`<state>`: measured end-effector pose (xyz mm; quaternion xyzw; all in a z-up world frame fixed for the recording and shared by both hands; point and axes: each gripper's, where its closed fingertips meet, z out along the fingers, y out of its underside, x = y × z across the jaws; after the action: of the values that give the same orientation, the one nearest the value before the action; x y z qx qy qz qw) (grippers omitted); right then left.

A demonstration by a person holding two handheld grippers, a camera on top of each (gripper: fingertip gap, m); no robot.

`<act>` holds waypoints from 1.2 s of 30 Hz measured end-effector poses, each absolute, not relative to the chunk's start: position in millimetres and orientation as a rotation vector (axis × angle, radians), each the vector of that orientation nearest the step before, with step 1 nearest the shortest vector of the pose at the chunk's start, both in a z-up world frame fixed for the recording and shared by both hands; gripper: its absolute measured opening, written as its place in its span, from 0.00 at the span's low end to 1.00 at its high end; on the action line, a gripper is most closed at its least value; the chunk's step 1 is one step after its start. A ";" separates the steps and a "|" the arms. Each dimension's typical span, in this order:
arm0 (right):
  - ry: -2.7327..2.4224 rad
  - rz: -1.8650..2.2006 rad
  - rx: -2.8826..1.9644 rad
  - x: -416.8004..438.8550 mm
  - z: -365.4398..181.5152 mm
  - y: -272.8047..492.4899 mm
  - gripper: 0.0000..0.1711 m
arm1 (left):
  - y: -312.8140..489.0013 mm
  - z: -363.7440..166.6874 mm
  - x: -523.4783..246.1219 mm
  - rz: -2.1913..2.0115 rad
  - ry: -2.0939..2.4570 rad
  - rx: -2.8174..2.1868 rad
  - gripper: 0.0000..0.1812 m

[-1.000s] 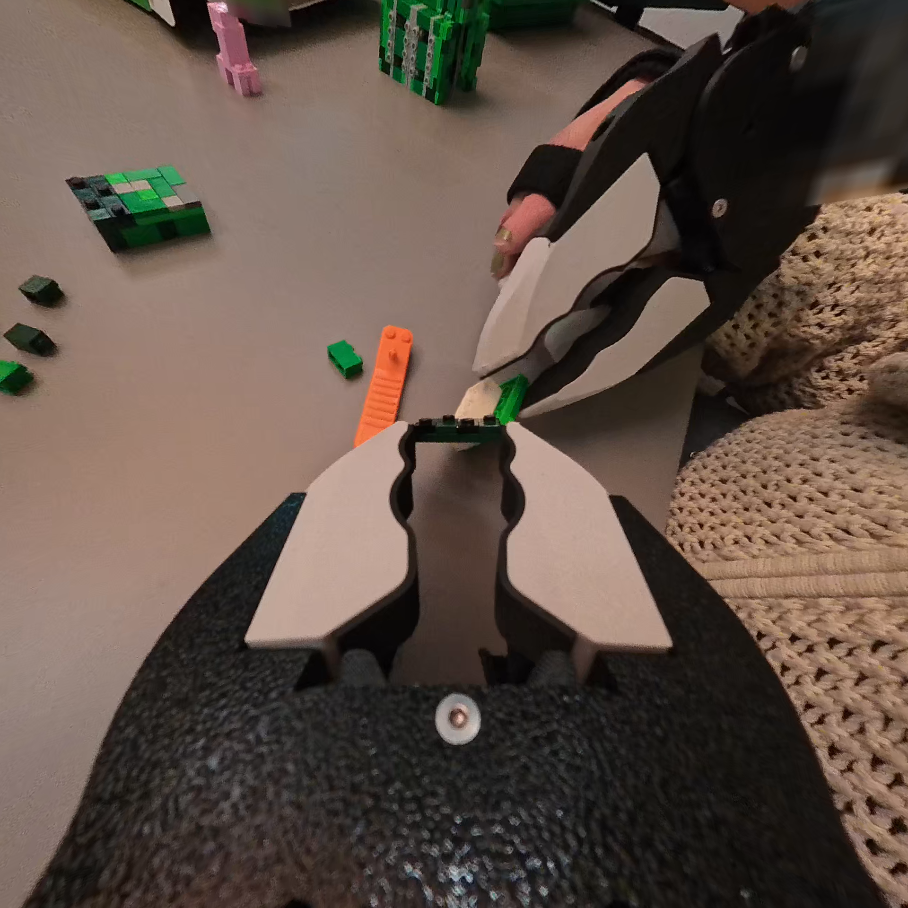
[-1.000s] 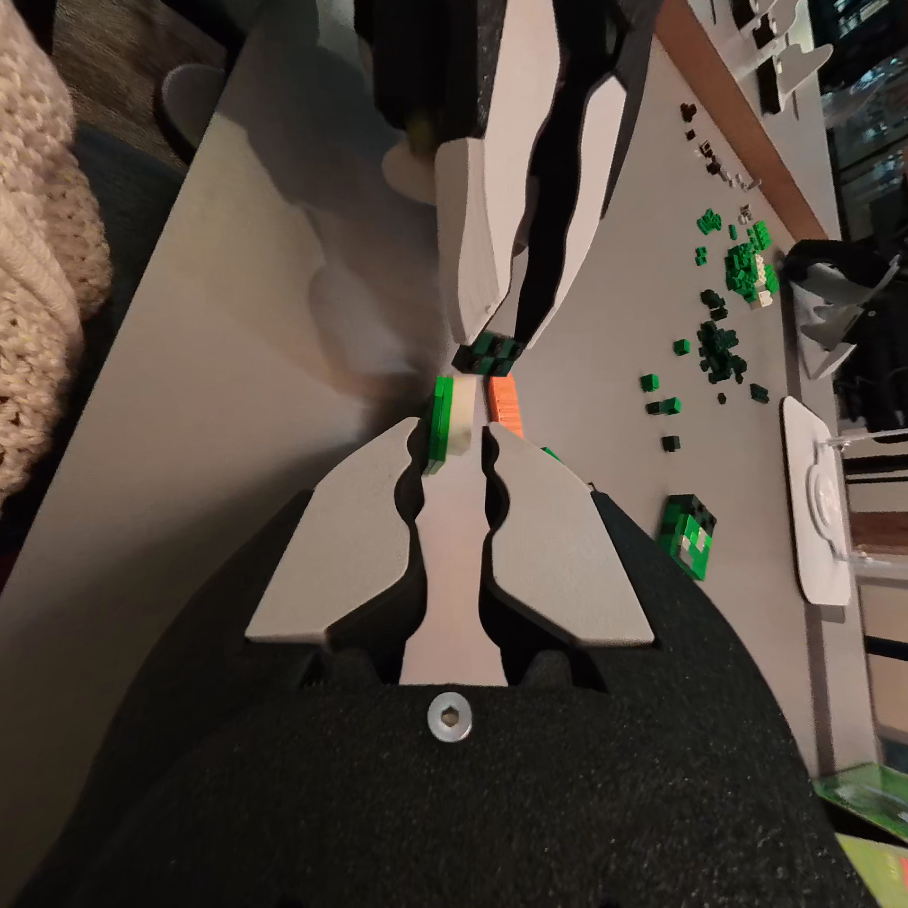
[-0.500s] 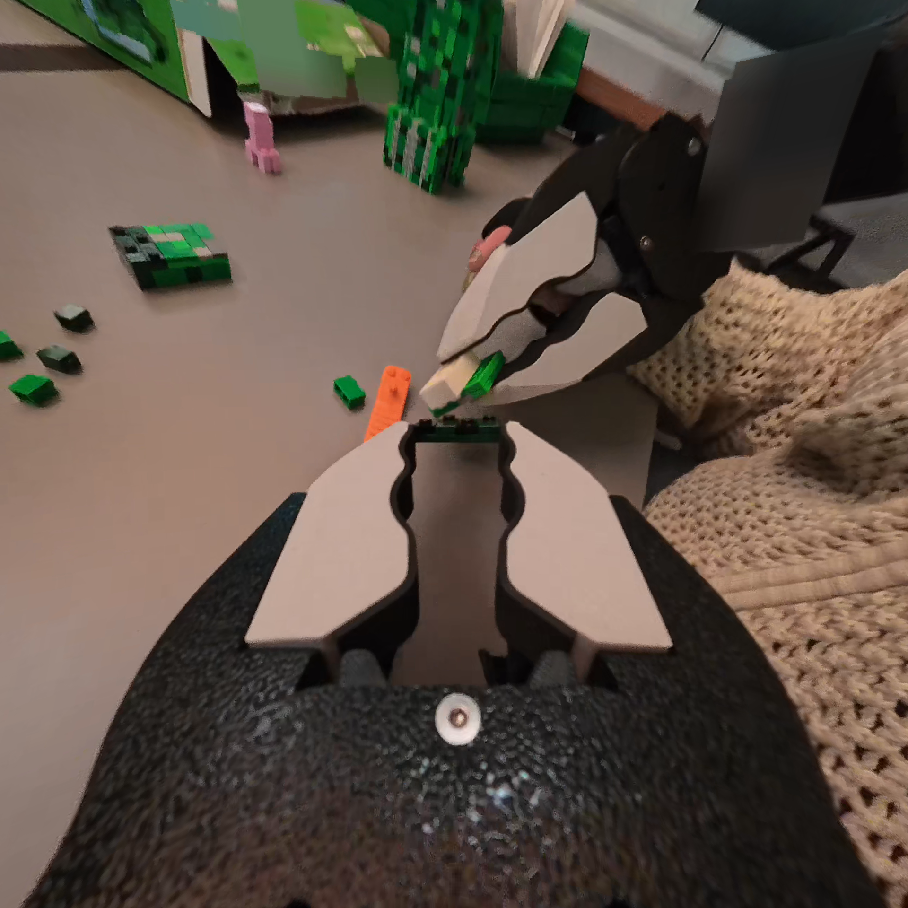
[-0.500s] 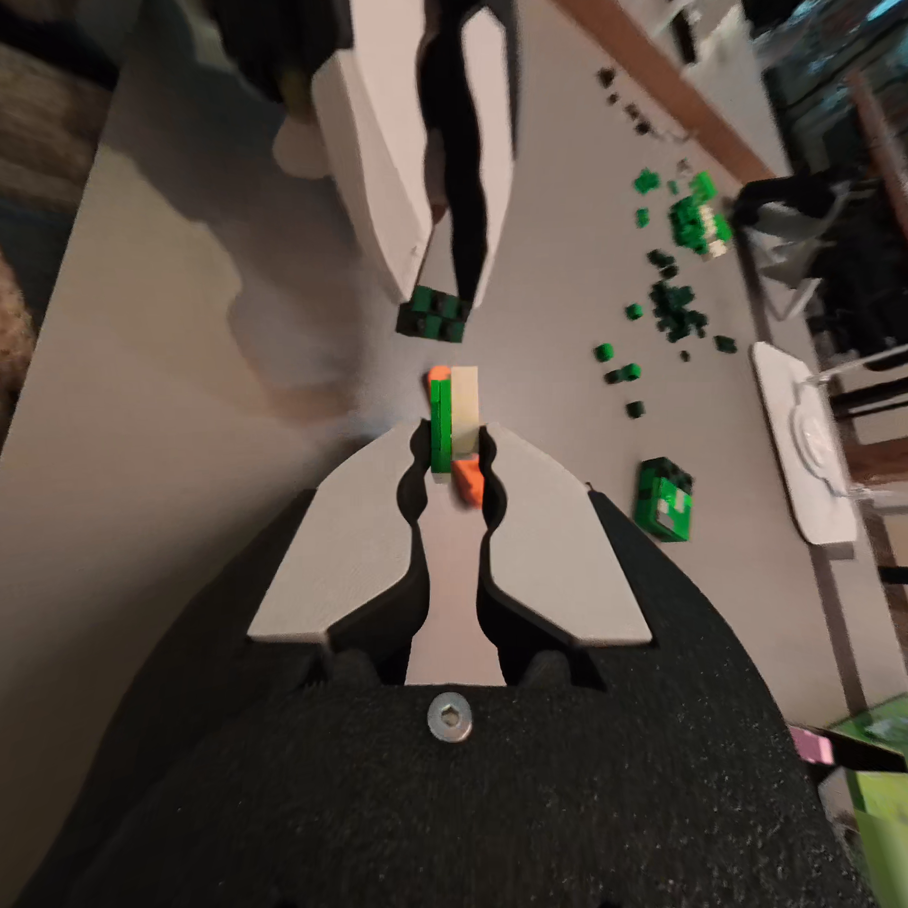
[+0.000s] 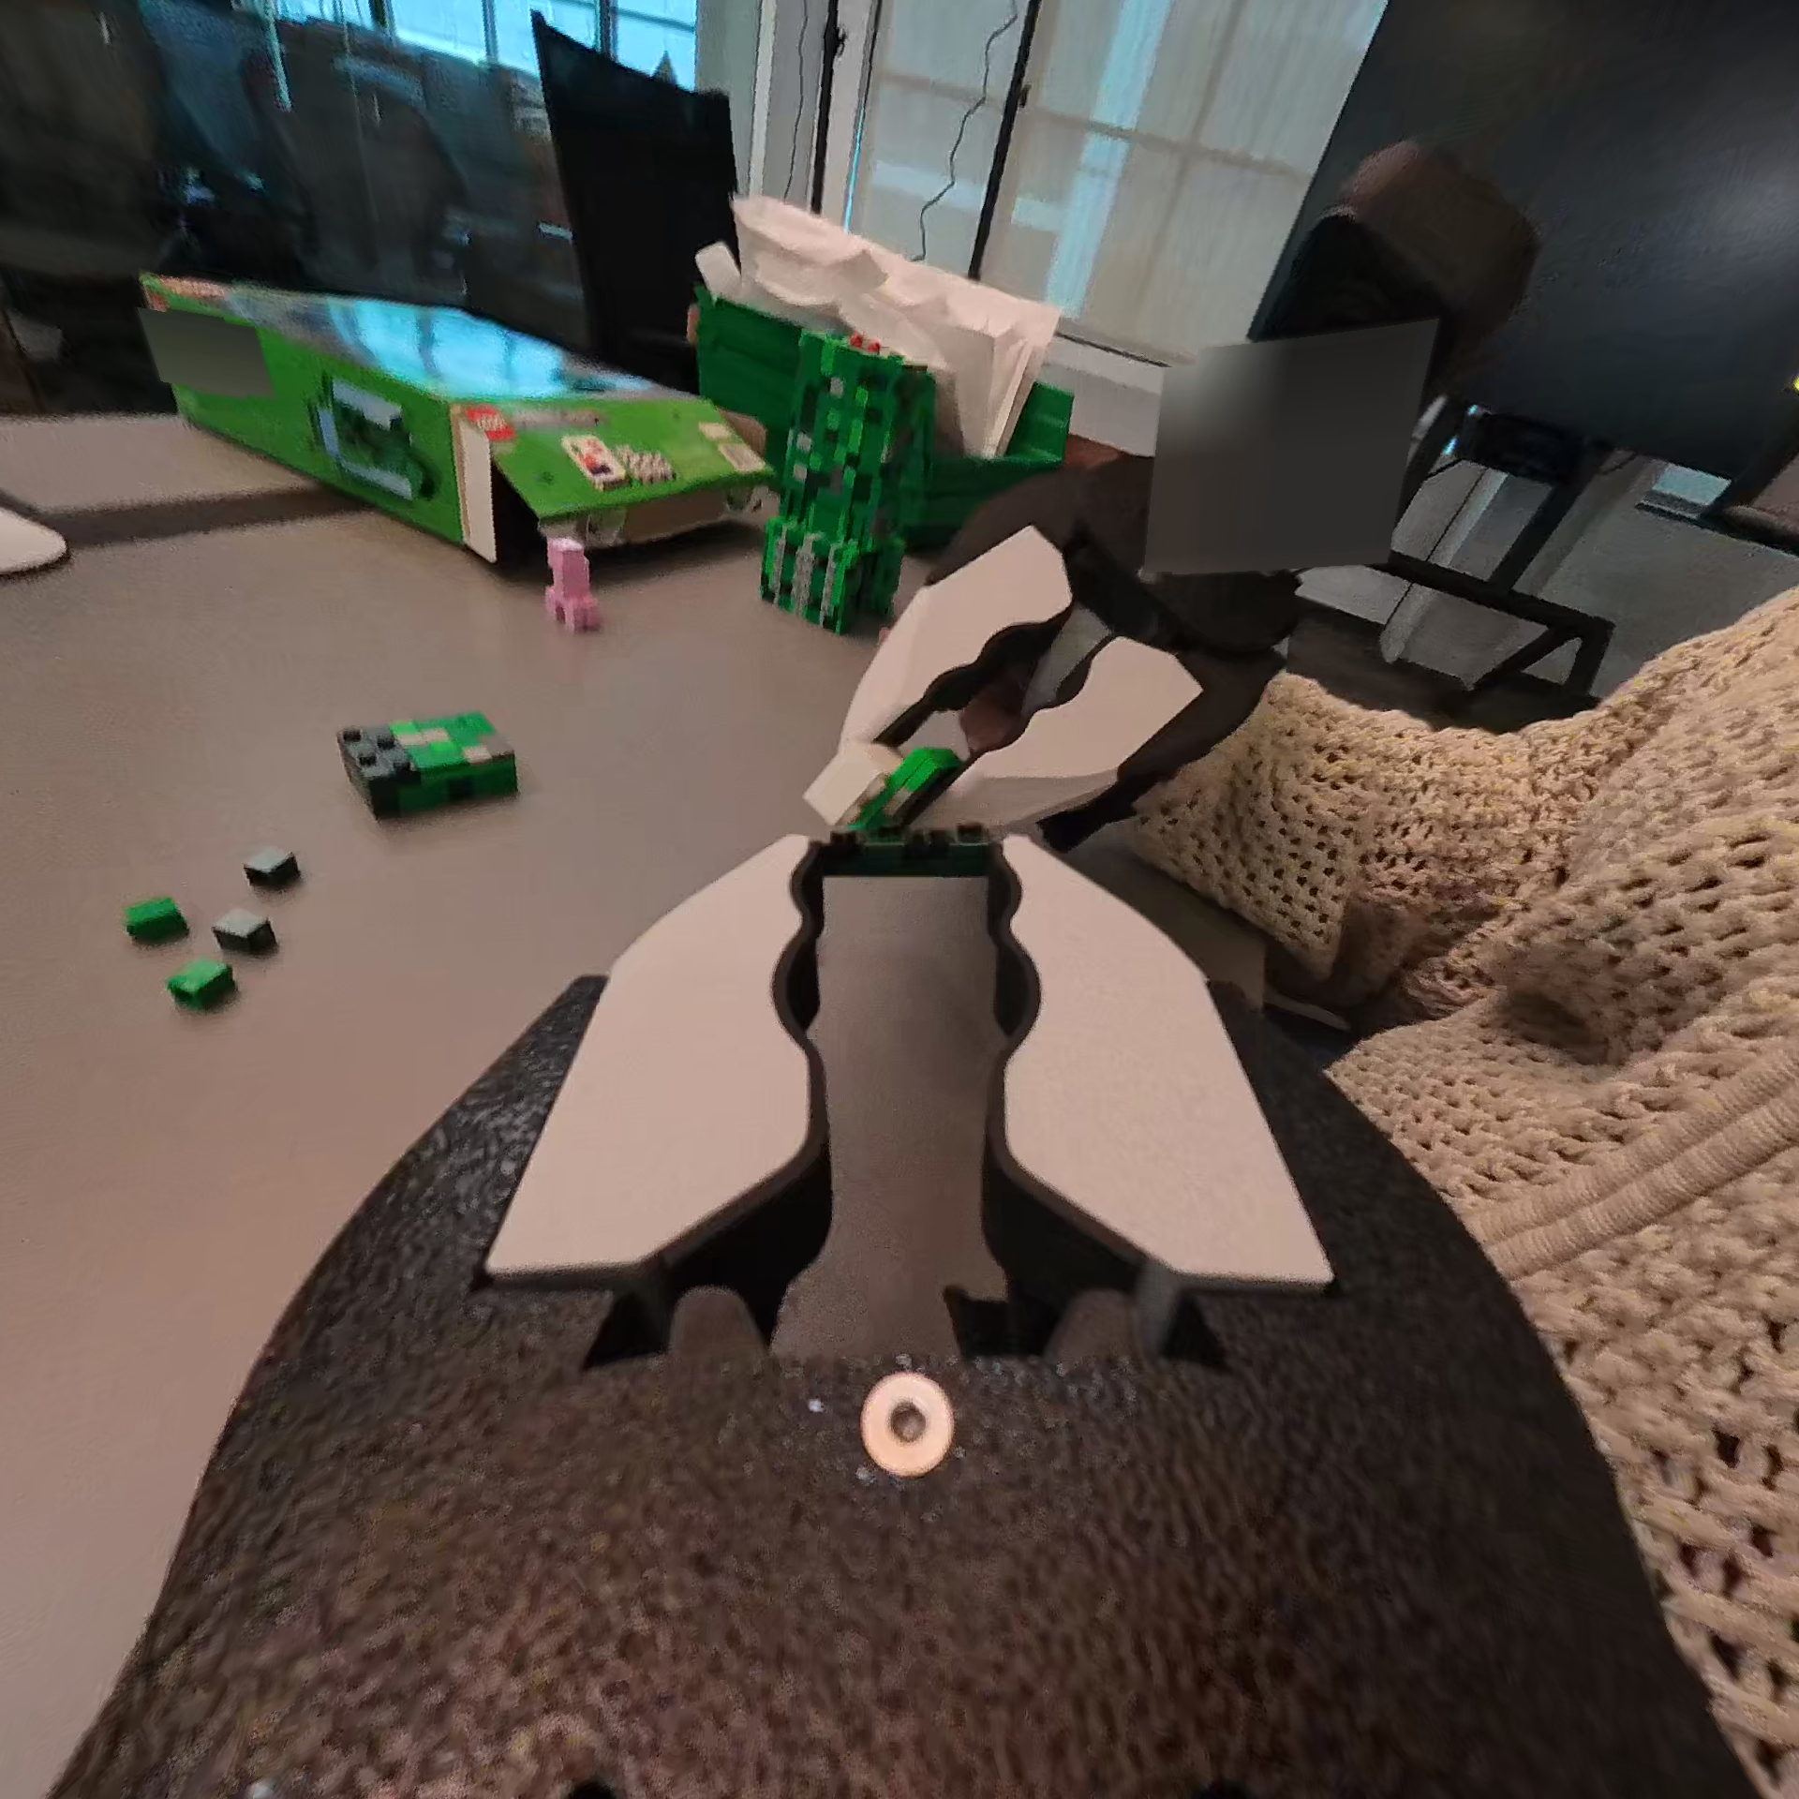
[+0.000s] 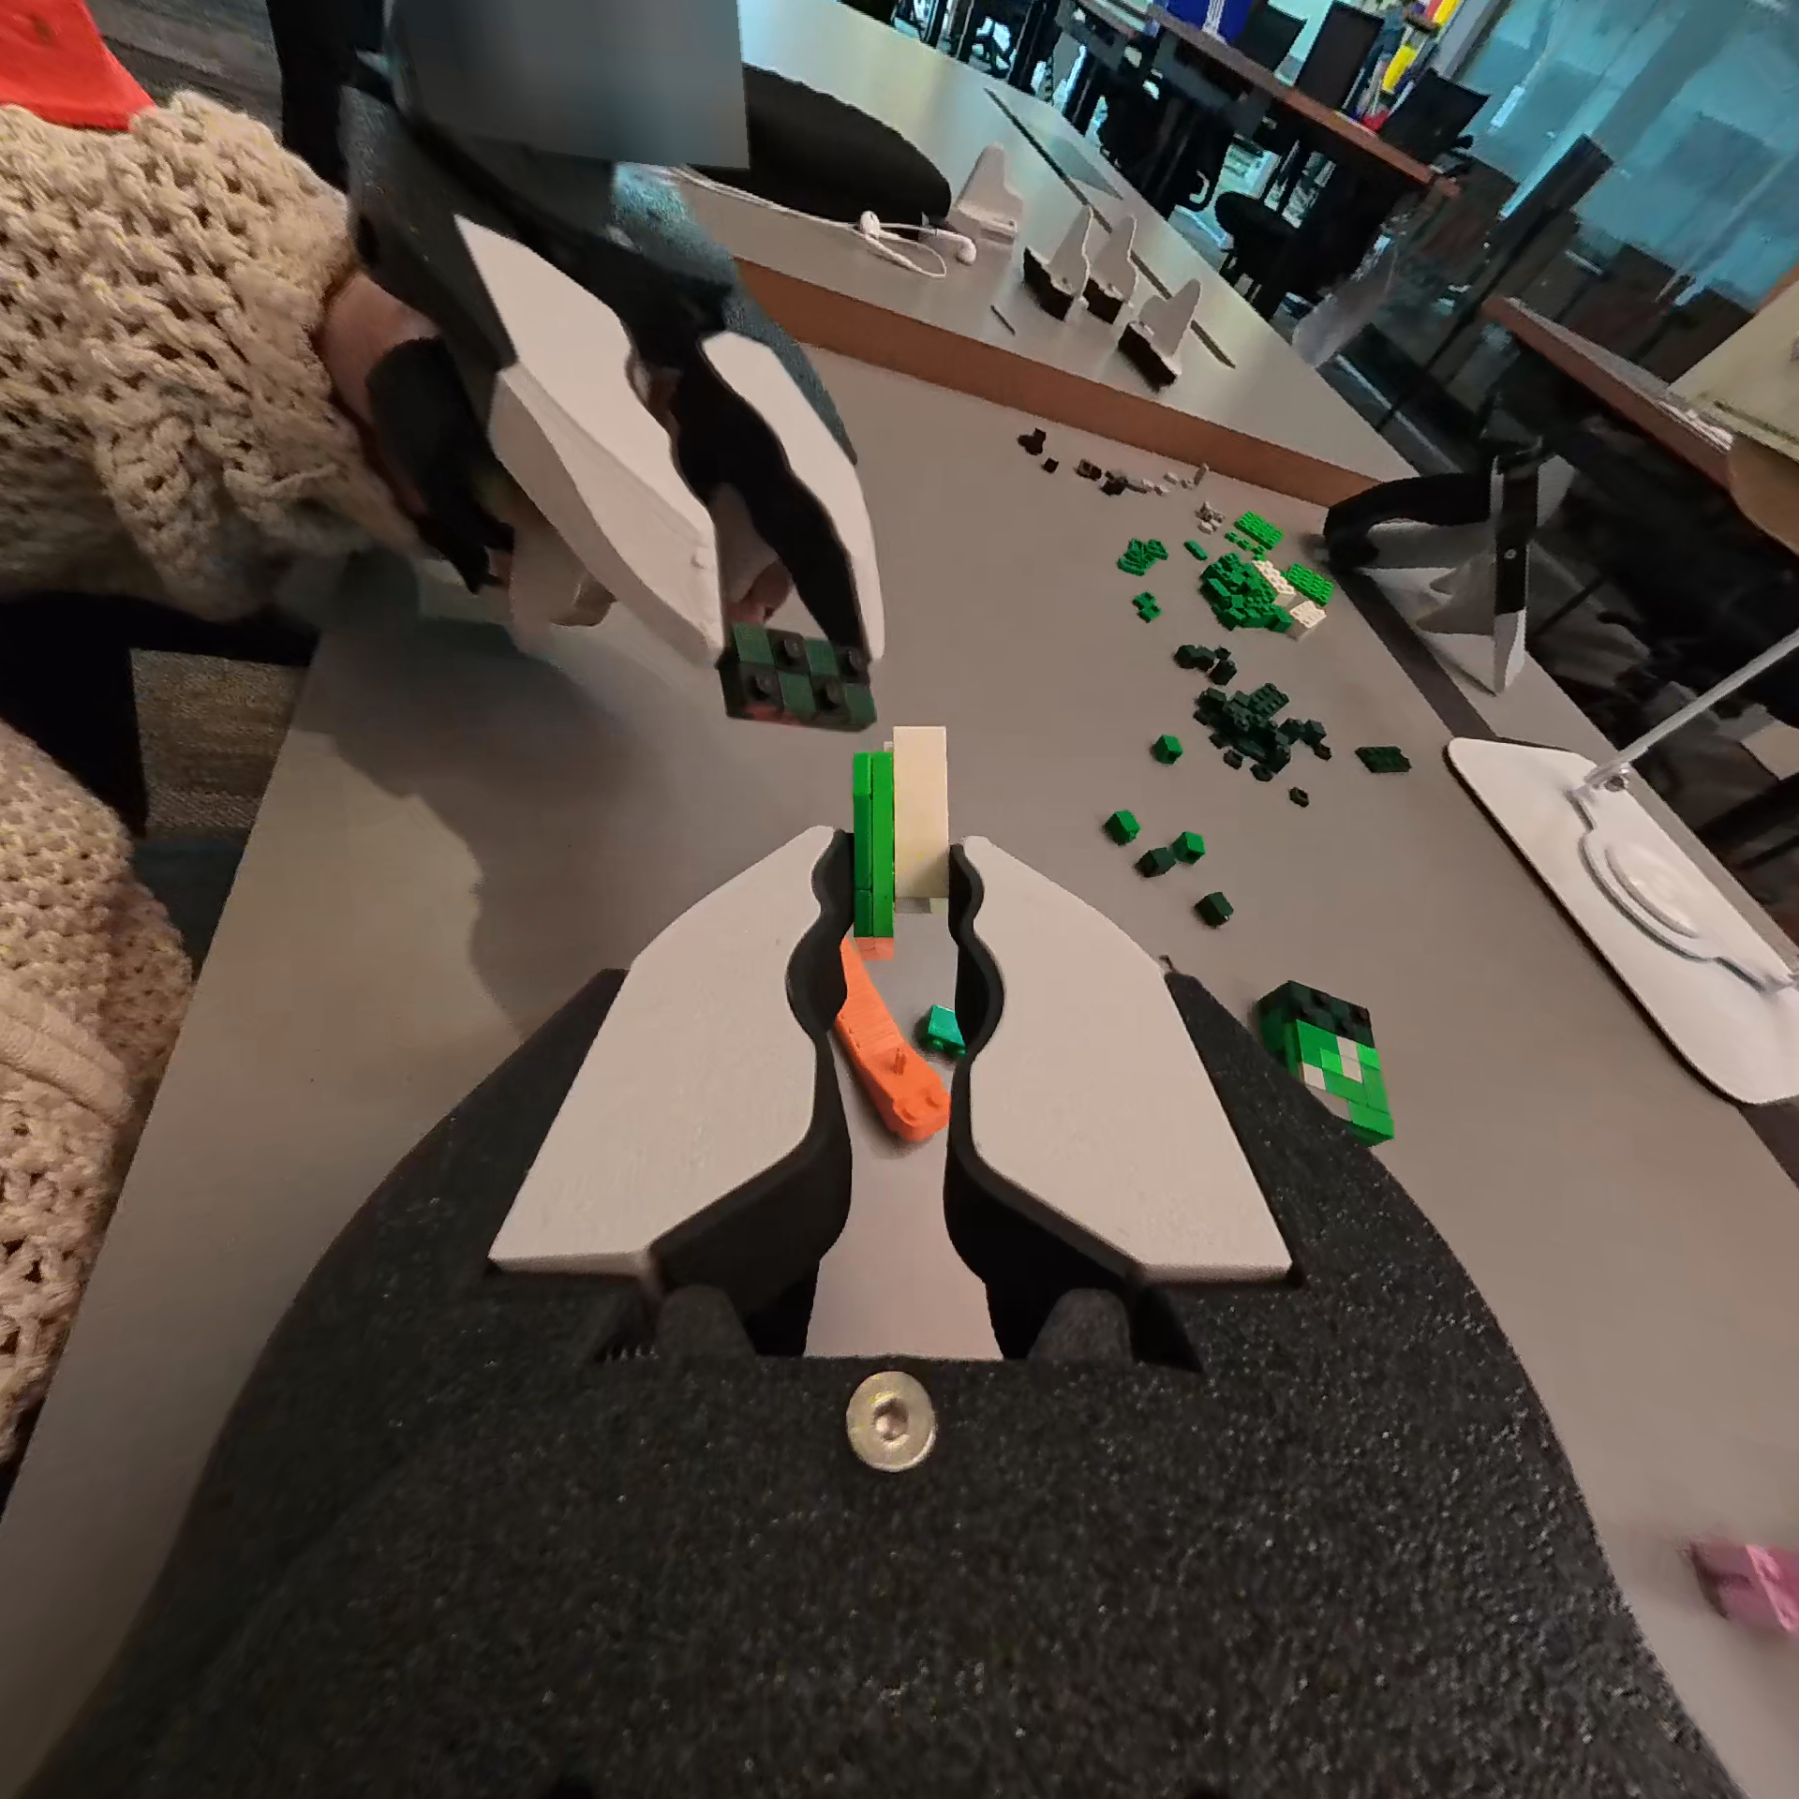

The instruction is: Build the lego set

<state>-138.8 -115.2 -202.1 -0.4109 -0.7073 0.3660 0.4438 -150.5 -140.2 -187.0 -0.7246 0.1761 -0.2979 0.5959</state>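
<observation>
The dark plate (image 6: 796, 679), a small studded piece in dark greens, is pinched at the tips of the left gripper (image 5: 905, 852), which is narrowed onto it; in the right wrist view its studded face is turned toward the camera and it hangs in the air above the table (image 6: 604, 973). Just below and in front of the dark plate sits the stack (image 6: 900, 827), a cream brick backed by bright green plates, clamped between the tips of the right gripper (image 6: 891, 857), whose jaws are drawn in narrow around it. The stack's long axis runs straight out along the right gripper's fingers and points up at the dark plate, with a small gap between the two in the right wrist view; in the left wrist view they look nearly touching, so the real gap cannot be told. Judged from this, the coming move is a press that joins them, and it turns on lining the stack's end with the plate. Farther from the dark plate, on the table beneath the right gripper, lie an orange separator (image 6: 891, 1066) and a small green brick (image 6: 942, 1029); a green block (image 6: 1334, 1066) rests beyond them, and loose bricks (image 6: 1256, 725) are scattered well apart toward the far side.
</observation>
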 end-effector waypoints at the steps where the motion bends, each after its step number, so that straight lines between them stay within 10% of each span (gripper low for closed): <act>1: -1.757 0.906 -1.020 -138.9 -202.1 -115.5 0.10 | -140.5 -184.9 -150.2 -0.678 0.417 -1.669 0.18; 23: -1.770 1.197 -1.233 -137.7 -209.2 -122.8 0.10 | -145.6 -177.5 -147.4 -0.497 0.555 -1.571 0.18; 36: -1.762 2.041 -1.592 -123.9 -197.5 -140.5 0.10 | -166.3 -165.2 -130.7 -0.412 0.898 -1.390 0.18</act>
<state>-123.9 -140.5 -197.5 -0.5085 -0.5626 0.6518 0.0051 -130.7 -166.3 -165.2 -0.6139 0.3965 -0.1821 0.6579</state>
